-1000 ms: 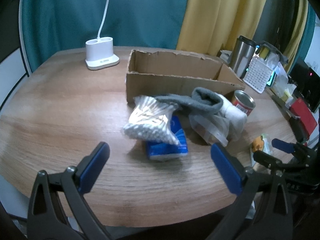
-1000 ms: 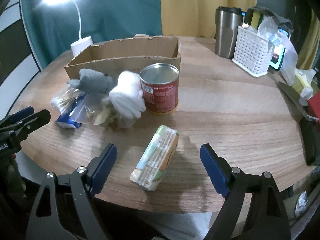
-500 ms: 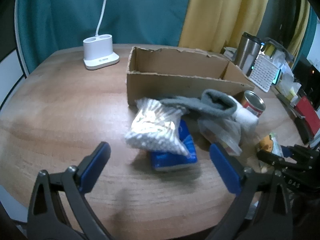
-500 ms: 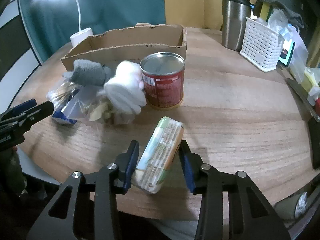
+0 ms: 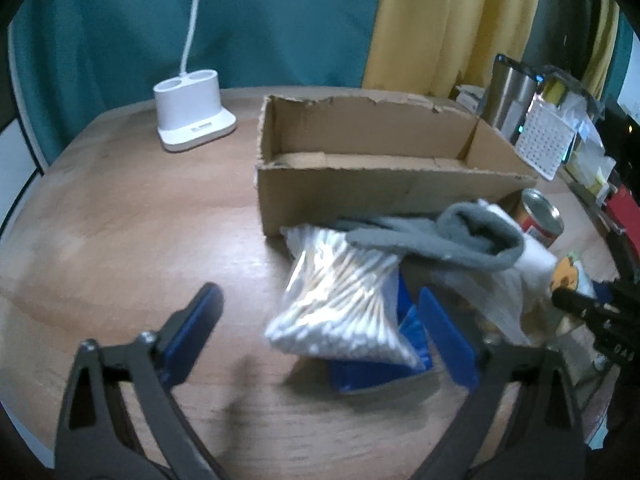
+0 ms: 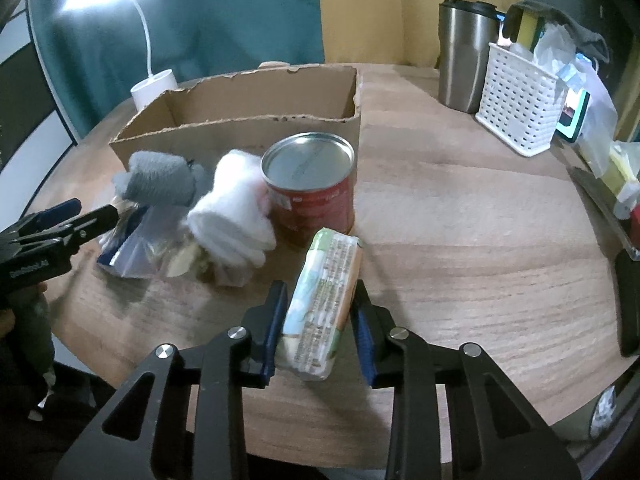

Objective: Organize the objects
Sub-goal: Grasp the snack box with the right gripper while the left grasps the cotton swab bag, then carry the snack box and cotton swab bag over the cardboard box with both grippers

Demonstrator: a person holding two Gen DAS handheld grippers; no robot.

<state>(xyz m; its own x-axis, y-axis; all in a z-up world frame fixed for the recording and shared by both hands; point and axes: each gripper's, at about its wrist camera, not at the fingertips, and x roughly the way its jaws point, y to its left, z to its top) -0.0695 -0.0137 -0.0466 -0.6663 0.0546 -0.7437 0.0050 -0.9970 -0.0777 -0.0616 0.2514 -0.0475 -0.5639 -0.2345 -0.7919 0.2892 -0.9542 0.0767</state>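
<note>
Only right view: right tool (image 6: 320, 320) gripping packet (image 6: 324, 304)

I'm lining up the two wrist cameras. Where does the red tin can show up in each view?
Left wrist: red tin can at far right, partly hidden behind the grey sock.
Right wrist: red tin can upright at centre, just beyond the snack packet.
Shared landmark: cardboard box directly behind the can.

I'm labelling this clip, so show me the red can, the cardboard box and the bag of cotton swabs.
red can (image 6: 316, 204): right wrist view, on its red label.
cardboard box (image 5: 360, 196): left wrist view, on its near outer wall.
bag of cotton swabs (image 5: 340, 300): left wrist view, mid-bag.
</note>
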